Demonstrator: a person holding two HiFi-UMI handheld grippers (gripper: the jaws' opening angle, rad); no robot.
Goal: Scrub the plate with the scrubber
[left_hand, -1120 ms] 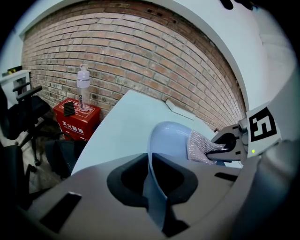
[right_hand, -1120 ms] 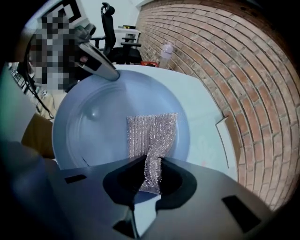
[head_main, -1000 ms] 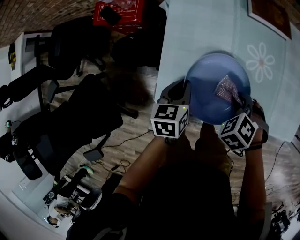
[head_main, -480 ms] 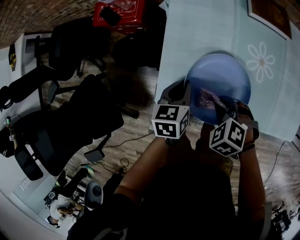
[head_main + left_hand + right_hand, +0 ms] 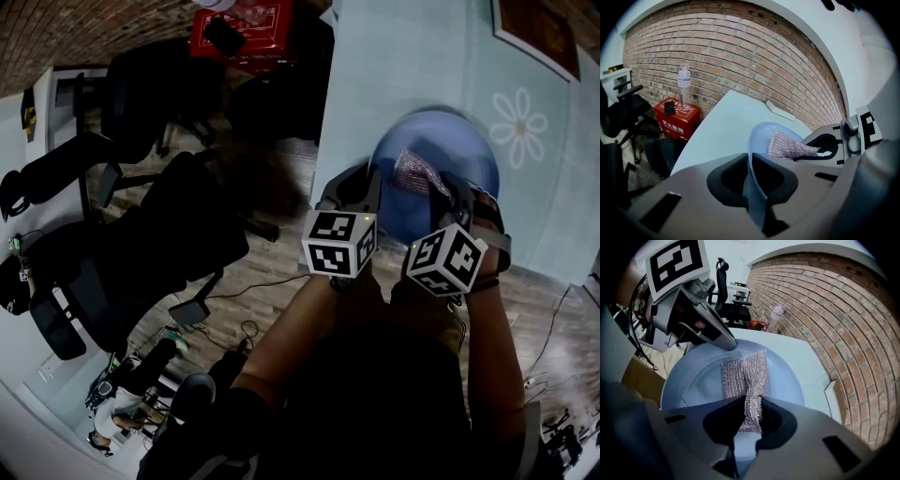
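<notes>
A blue plate (image 5: pixel 441 141) is held tilted over the near edge of the pale blue table (image 5: pixel 394 66). My left gripper (image 5: pixel 368 192) is shut on the plate's left rim; in the left gripper view the rim (image 5: pixel 757 140) runs edge-on between its jaws (image 5: pixel 751 176). My right gripper (image 5: pixel 452 199) is shut on a silvery mesh scrubber (image 5: pixel 415 173). The scrubber (image 5: pixel 744 373) lies spread on the plate's face (image 5: pixel 689 380), its near end pinched between the right gripper's jaws (image 5: pixel 750 420). It also shows in the left gripper view as the scrubber (image 5: pixel 787 145) against the plate.
A red box (image 5: pixel 677 119) with a clear bottle (image 5: pixel 684 86) on top stands on the floor by the brick wall. Black office chairs (image 5: pixel 159 216) crowd the floor to the left. A brown mat (image 5: pixel 544 28) and a flower print (image 5: pixel 520 127) lie on the table's far right.
My right gripper has dragged the scrubber leftward across the plate, from its right side toward the middle. The left gripper and plate have stayed put.
</notes>
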